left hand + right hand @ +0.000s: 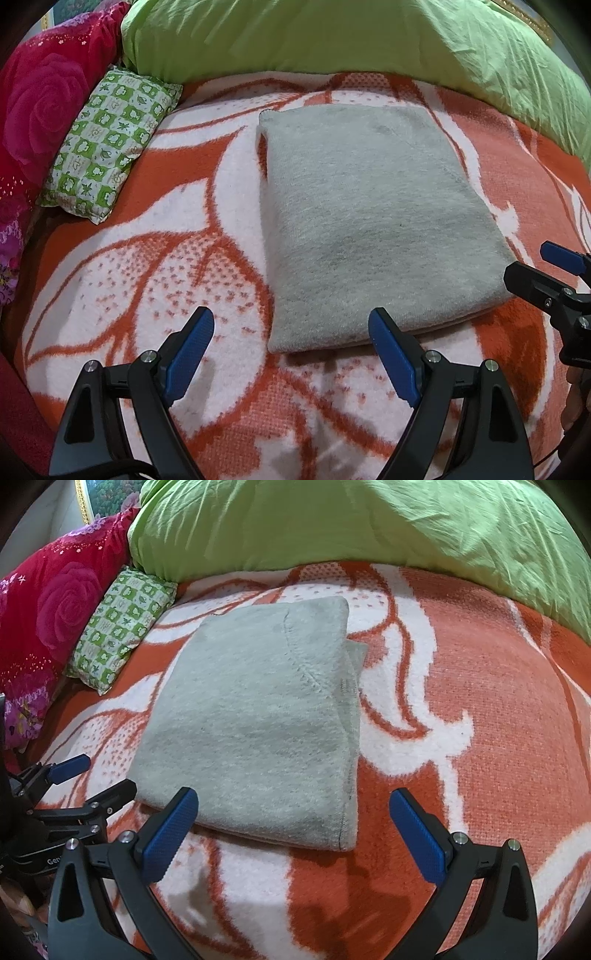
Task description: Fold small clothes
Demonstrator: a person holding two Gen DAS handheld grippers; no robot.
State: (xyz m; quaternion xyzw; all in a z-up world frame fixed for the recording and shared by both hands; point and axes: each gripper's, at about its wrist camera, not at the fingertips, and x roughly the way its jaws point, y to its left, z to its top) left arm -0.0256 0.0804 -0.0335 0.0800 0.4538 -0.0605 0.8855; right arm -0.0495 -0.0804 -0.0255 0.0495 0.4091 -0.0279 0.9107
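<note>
Grey fleece garment (369,229), already lying folded into a thick rectangle, is resting on the orange-and-white blanket (177,236) of a bed, just ahead of both sets of tongs. Left tongs (291,350) are hanging spread wide over the near edge of the garment, pinching nothing; right tongs (293,829) are likewise standing spread and empty at the near right corner. Likely hazards: a pad snagging the deep blanket pile together with the fleece, or a grip catching only the top layer, so that the stacked layers showing along the right edge are peeling apart and the fold is coming undone. Surroundings are crowding the work: a green duvet (332,40) is bulging behind, a green checked pillow (110,144) and a red rose-print cushion (40,103) are lying at the left
</note>
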